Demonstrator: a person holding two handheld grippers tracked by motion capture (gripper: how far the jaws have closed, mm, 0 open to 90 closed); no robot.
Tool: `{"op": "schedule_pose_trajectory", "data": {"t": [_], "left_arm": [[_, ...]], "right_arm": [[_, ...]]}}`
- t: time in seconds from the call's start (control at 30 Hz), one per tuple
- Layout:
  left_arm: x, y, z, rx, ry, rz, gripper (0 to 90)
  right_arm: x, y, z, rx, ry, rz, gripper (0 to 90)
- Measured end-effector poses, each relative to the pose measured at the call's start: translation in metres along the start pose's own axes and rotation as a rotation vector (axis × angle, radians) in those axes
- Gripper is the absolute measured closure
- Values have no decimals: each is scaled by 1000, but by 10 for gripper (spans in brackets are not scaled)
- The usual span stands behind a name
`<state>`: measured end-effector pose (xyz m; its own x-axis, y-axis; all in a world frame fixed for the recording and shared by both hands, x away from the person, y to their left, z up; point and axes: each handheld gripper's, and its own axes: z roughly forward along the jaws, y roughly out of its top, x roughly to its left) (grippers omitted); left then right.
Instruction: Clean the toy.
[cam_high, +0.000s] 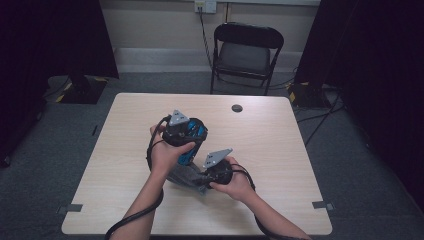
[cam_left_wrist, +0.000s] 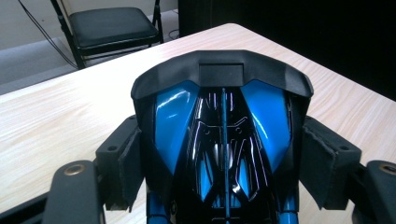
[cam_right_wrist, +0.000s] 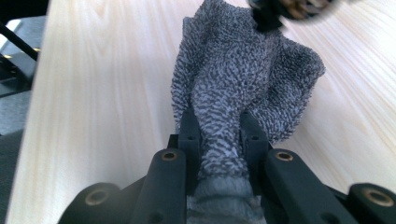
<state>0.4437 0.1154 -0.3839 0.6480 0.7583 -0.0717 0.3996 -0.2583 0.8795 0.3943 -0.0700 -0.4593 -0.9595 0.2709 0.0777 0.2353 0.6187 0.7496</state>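
Gripping the grey cloth (cam_right_wrist: 243, 79), the right tool (cam_right_wrist: 219, 135) sits at about five o'clock of the blue-black device (cam_left_wrist: 223, 140), probably touching it; the left tool (cam_left_wrist: 219, 163) clamps that device.

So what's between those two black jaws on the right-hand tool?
A bunched grey cloth, pinched between the right gripper pads, in the right gripper view.
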Motion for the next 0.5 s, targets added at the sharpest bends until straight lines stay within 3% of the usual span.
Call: {"op": "schedule_pose_trajectory", "data": {"t": [0.5], "left_arm": [[4,-12,-18,12,5,16,256]], "right_arm": [[-38,-12,-38,-12,-138,91,762]]}}
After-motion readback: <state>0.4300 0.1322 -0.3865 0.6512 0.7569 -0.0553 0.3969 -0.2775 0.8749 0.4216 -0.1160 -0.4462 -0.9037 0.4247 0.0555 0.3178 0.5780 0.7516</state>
